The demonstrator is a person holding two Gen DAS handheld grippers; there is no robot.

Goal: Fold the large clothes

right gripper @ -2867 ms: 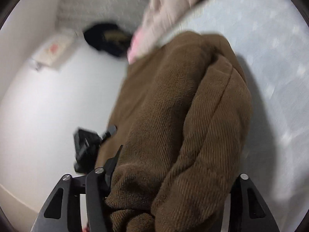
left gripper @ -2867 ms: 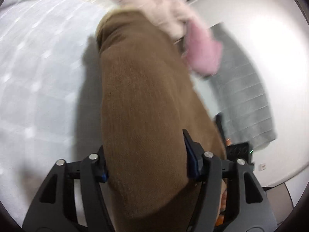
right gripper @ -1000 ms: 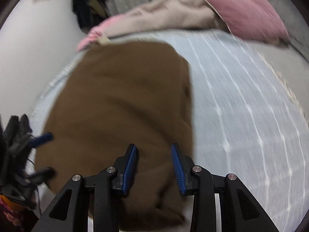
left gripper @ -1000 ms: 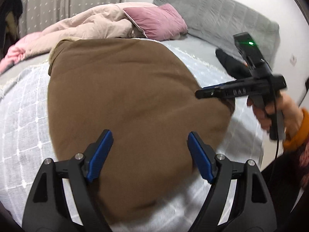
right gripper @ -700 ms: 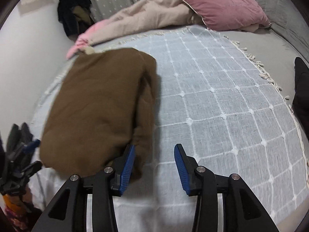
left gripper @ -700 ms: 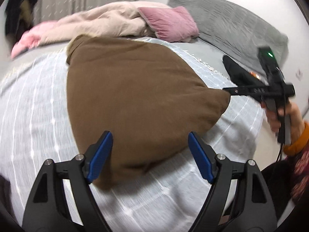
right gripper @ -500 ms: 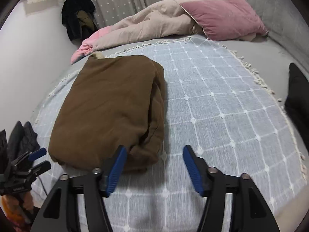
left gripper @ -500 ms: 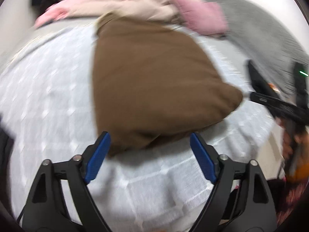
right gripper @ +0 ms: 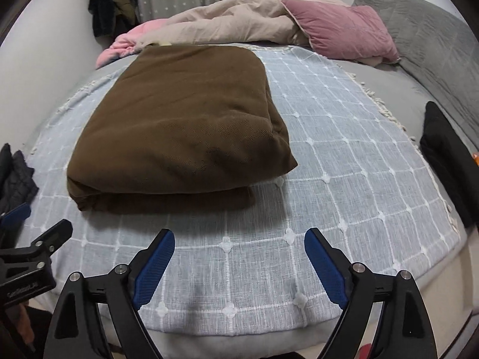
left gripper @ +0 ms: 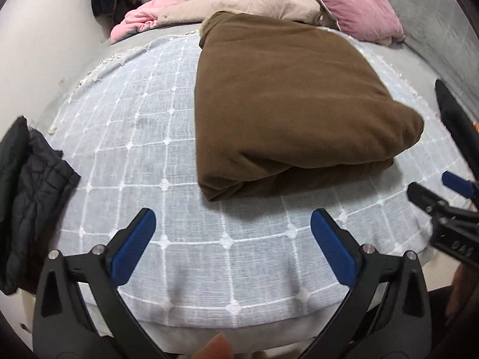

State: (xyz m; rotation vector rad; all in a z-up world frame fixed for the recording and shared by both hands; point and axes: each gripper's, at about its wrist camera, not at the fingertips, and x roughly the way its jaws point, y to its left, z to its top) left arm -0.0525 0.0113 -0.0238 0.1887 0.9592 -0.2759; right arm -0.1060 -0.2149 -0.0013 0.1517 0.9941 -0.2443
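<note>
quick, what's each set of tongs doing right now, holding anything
Left tongs: open, jaws just widened, nothing between them.
Right tongs: open, jaws just widened, nothing held; the folded brown garment lies free on the bed.

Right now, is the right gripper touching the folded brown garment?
Apart. The right wrist view shows the right gripper open, with bare checked bedspread between it and the brown garment.
</note>
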